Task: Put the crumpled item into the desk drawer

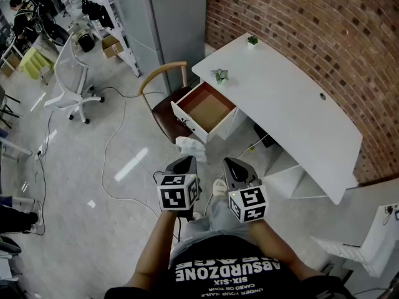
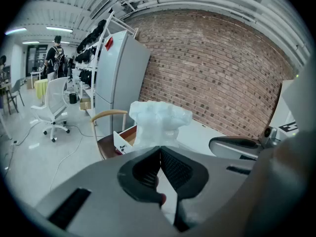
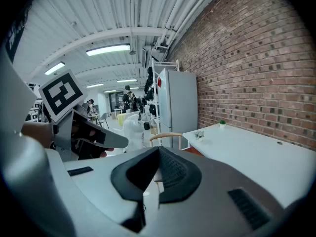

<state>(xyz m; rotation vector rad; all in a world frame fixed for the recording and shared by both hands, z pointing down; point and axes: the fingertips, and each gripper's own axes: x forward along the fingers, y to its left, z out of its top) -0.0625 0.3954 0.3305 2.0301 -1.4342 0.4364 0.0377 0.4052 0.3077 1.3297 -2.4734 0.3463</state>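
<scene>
Your crumpled item [image 1: 190, 147] hangs mid-frame, pinched in your closed left claw [image 1: 185, 162], just below the front edge of the open drawer [image 1: 209, 108]. Your right claw [image 1: 235, 167] is closed and empty. A chair [image 1: 163, 95] crowds the drawer's left side.

Left tool [image 2: 160, 148], jaws closed on crumpled white item [image 2: 158, 121] bulging above the jaw tips, open drawer [image 2: 123, 138] behind it, wooden chair [image 2: 106, 115] beside drawer, white tabletop [image 2: 210, 132] at right, brick wall [image 2: 217, 78] behind, white office chair [image 2: 54, 102] at far left.
</scene>
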